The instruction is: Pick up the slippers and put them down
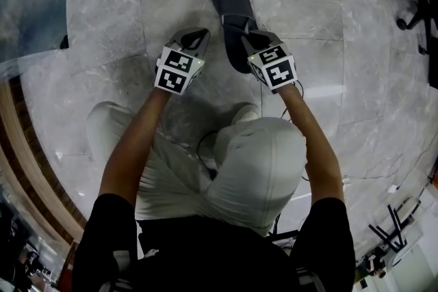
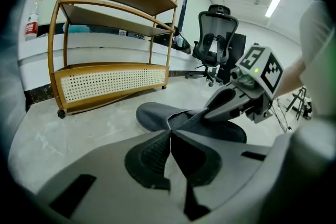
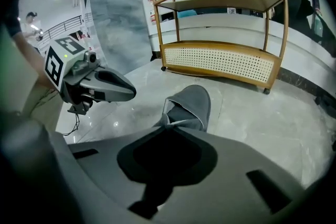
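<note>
Slipper (image 3: pixel 190 104) fabric is pinched at the tips of the right gripper (image 3: pixel 167 126). Its jaws are closed on the raised edge of the dark grey upper, and the toe points away from the gripper toward the shelf. In the head view the right gripper (image 1: pixel 250 37) meets the slipper (image 1: pixel 231 7) at its near end, with the rest of the shoe stretching forward over the grey marble floor (image 1: pixel 102 31). The toe end is down at the floor; whether the whole sole rests there I cannot tell.

The left gripper (image 2: pixel 169 134) has its jaws pressed together with nothing between them. From its own view the slipper (image 2: pixel 157 114) lies just beyond its tips. The right gripper (image 2: pixel 210 113) comes in from the right and bites the upper where it bunches up. In the head view the left gripper (image 1: pixel 198 34) is just beside the slipper's left side, apart from it. The two marker cubes sit near each other at about the same level.

Both bare forearms reach forward and down from black short sleeves, over knees in light trousers (image 1: pixel 260 167), and each gripper tilts nose-down.

Beyond the slipper stands a wooden shelf unit (image 3: pixel 220 60) with a perforated lower front. A black office chair (image 2: pixel 215 34) stands farther off.
</note>
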Motion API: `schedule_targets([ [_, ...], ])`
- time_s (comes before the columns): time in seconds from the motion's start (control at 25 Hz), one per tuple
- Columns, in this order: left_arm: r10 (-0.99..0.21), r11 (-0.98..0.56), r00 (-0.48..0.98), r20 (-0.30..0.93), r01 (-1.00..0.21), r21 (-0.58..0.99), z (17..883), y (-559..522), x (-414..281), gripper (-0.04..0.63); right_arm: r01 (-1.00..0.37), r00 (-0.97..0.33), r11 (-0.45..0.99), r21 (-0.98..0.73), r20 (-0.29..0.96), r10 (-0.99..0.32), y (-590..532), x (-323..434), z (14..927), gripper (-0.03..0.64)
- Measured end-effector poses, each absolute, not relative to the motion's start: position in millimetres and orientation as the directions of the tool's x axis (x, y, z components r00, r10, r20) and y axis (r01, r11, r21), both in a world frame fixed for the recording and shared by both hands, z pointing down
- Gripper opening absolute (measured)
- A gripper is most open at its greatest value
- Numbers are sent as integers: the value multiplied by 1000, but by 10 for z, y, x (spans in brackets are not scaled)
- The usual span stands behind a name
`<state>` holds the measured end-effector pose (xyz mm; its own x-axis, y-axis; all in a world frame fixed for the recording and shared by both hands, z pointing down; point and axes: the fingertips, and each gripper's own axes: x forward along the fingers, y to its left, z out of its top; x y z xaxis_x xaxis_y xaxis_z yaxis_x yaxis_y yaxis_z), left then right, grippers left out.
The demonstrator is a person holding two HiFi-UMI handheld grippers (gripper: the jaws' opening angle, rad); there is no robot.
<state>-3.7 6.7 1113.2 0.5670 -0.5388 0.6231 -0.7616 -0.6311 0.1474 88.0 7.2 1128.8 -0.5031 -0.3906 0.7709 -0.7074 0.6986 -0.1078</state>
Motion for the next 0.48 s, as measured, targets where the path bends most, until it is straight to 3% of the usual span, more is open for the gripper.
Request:
schedule_targets([
  [0.48, -499, -624, 555, 665, -763, 169, 11400, 216, -156, 8, -710, -485, 691, -135, 806, -340, 211, 844, 11627, 17],
])
